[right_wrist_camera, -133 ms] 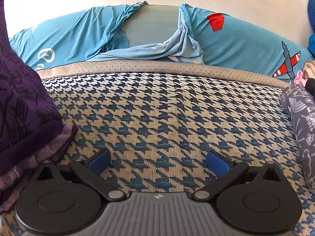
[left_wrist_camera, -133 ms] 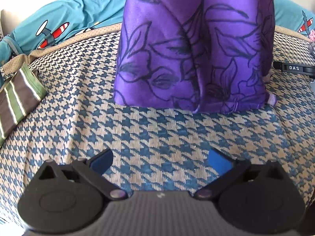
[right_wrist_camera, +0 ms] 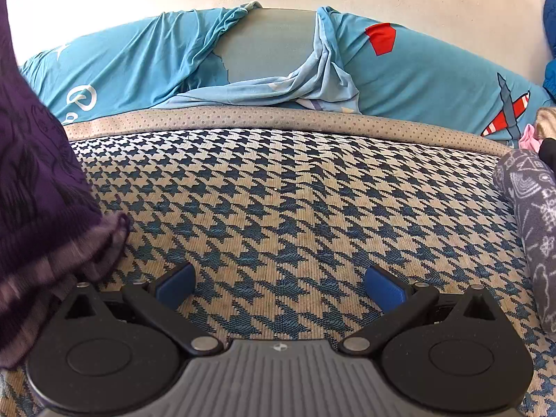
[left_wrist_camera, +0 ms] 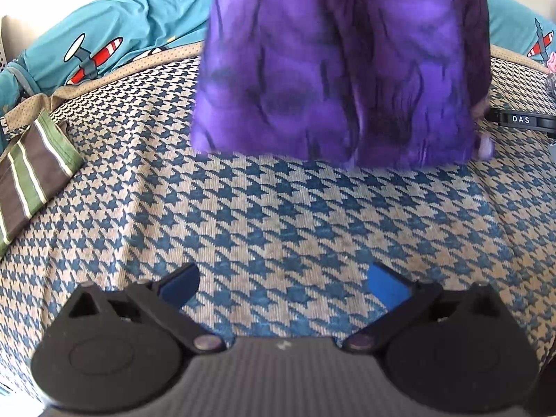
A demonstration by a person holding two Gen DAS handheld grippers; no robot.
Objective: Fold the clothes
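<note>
One purple garment, one striped cloth, one grey patterned cloth

The purple garment has a dark line print, like flowers, but in the left wrist view it is blurred. It hangs upright in soft vertical folds, and its lower edge is just over the houndstooth bed cover; whether it touches, I cannot tell. In the right wrist view the same garment fills the left side, darker there, with a paler ribbed hem that lies near the cover.
</note>
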